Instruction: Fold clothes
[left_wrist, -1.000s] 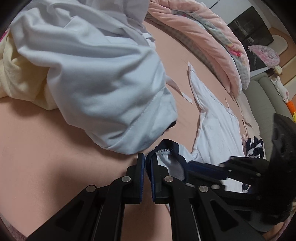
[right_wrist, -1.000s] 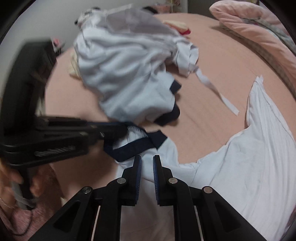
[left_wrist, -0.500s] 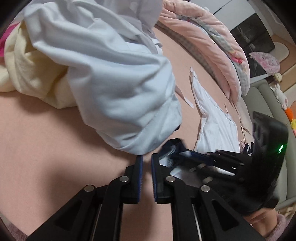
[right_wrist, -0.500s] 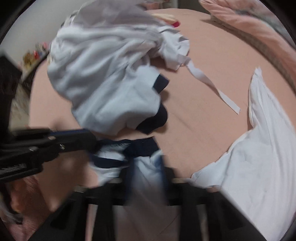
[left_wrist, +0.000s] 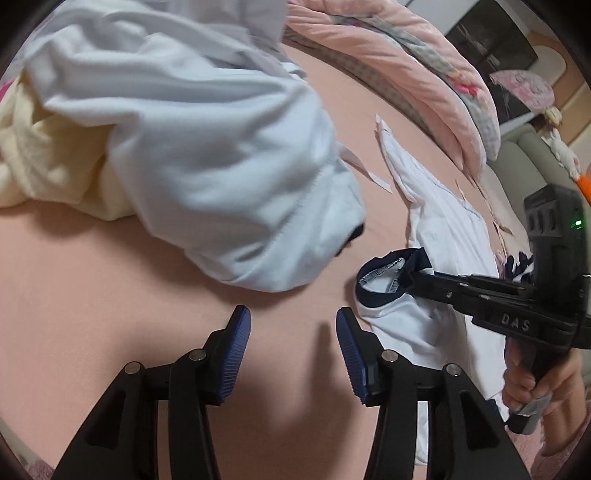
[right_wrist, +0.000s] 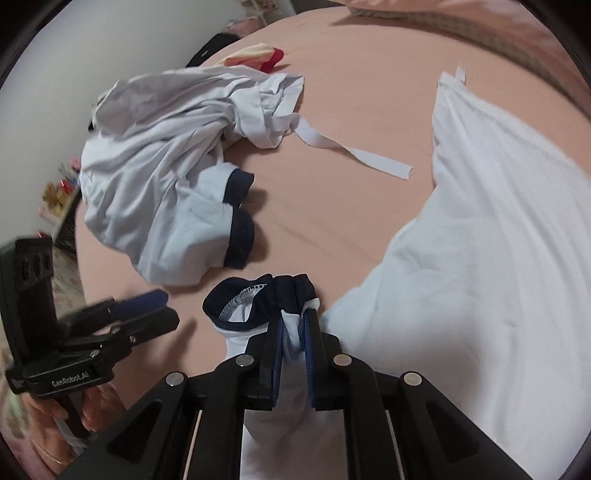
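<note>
While the left gripper (left_wrist: 293, 347) has just been opening, empty above the bed (left_wrist: 92, 295), the right wrist view shows the right gripper (right_wrist: 293, 350) clamping the white shirt (right_wrist: 480, 258) near its navy-trimmed sleeve (right_wrist: 258, 295). Step: spreading. Next: regrip another edge.

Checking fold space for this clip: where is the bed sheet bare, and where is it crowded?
Bare sheet lies between the crumpled pile and the spread white garment, crossed only by a loose white strap. More lies beneath the left tool. It is crowded around the navy-trimmed sleeve.

shirt (right_wrist: 491, 236) right of clothes heap (right_wrist: 159, 158)
</note>
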